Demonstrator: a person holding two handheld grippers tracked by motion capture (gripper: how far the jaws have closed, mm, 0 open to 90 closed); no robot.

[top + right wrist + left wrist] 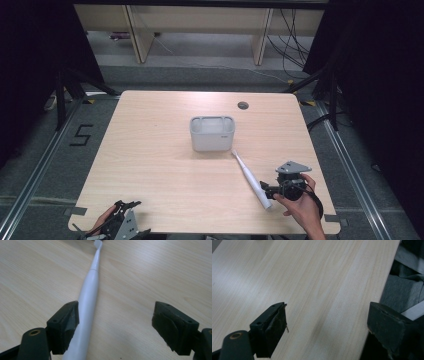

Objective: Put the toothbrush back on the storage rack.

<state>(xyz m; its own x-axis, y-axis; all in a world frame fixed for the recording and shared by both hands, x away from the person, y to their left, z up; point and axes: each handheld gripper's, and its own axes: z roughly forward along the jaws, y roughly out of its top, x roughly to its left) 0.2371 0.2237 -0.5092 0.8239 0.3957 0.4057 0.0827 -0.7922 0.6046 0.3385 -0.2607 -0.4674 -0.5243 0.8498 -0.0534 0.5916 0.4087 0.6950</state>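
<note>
A: Two grippers, both with jaws apart. The right gripper [115,322] is near the table's [165,165] right front corner; the toothbrush [248,177] lies flat between its jaws, just beside one, not clamped.

B: And the left gripper [125,210]?

A: At the left front corner, nothing between its jaws. The holder [212,133] stands mid-table. A "5" [81,135] marks the floor.

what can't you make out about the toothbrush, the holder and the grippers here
- Toothbrush handle end: right gripper view, cut off by the bottom edge beside the jaw.
- Its bristles: high view, too small.
- Grey holder inside: high view, hidden by its walls.
- Left hand-held gripper: high view, body cut off by the bottom edge.
</note>
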